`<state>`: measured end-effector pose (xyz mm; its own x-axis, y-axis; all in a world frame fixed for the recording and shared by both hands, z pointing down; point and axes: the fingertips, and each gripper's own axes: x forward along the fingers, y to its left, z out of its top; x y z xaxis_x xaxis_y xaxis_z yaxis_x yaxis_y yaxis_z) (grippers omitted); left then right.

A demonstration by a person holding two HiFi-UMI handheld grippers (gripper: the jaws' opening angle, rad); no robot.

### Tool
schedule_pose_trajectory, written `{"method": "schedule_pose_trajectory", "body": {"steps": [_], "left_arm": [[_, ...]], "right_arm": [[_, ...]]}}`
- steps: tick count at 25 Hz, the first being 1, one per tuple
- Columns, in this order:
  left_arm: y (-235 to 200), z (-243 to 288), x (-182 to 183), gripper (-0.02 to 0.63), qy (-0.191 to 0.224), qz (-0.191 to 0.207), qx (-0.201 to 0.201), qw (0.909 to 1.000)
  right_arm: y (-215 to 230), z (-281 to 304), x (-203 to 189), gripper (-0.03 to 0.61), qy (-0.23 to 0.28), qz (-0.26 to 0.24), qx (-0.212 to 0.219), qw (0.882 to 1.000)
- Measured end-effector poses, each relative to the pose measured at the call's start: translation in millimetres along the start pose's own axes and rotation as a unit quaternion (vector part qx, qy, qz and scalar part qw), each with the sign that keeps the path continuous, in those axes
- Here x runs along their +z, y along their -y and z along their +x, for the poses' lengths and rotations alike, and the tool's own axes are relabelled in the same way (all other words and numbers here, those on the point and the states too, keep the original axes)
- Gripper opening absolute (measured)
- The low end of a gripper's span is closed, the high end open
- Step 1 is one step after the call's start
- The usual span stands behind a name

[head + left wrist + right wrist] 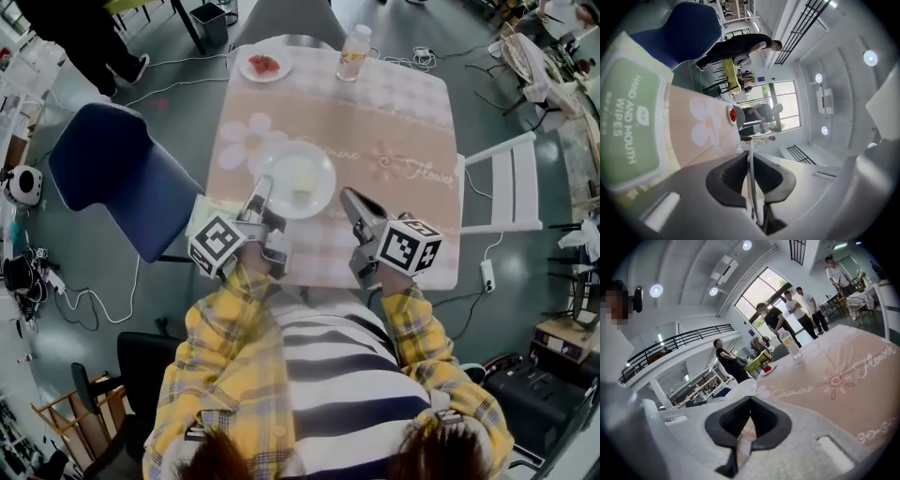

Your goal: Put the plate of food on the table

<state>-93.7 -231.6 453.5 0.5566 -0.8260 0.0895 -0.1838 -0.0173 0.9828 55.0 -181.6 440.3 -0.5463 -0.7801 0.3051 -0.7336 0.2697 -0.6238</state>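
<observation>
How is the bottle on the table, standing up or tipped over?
Standing up. In the right gripper view the bottle rises straight from the table, with its cap on top.

At centre of table [412, 112] a white plate [298, 178] w/ pale food is seen, its rim gripped at approx. 8 o'clock by L gripper [260, 185]. R gripper [348, 196] is seen just beside the rim at 4 o'clock; contact can't be told. From the plate, small dish [265, 65] w/ red food is set at 11 o'clock, bottle [354, 52] at 1. Blue chair [112, 173] is placed at 9, white chair [511, 183] at 3.
</observation>
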Motion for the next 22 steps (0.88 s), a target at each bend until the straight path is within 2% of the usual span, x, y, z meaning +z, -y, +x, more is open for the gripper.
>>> {"method": "schedule_pose_trajectory", "body": {"steps": [13,22], "left_arm": [[-35,63,32,0.021,0.06,-0.024,0.054,0.9965],[-67,84,73,0.019,0.143,-0.048,0.088,0.9846]], "right_arm": [[38,55,37,-0.003,-0.027,0.002,0.004,1.0],[52,103,42,-0.003,-0.055,-0.008,0.019,0.998]]}}
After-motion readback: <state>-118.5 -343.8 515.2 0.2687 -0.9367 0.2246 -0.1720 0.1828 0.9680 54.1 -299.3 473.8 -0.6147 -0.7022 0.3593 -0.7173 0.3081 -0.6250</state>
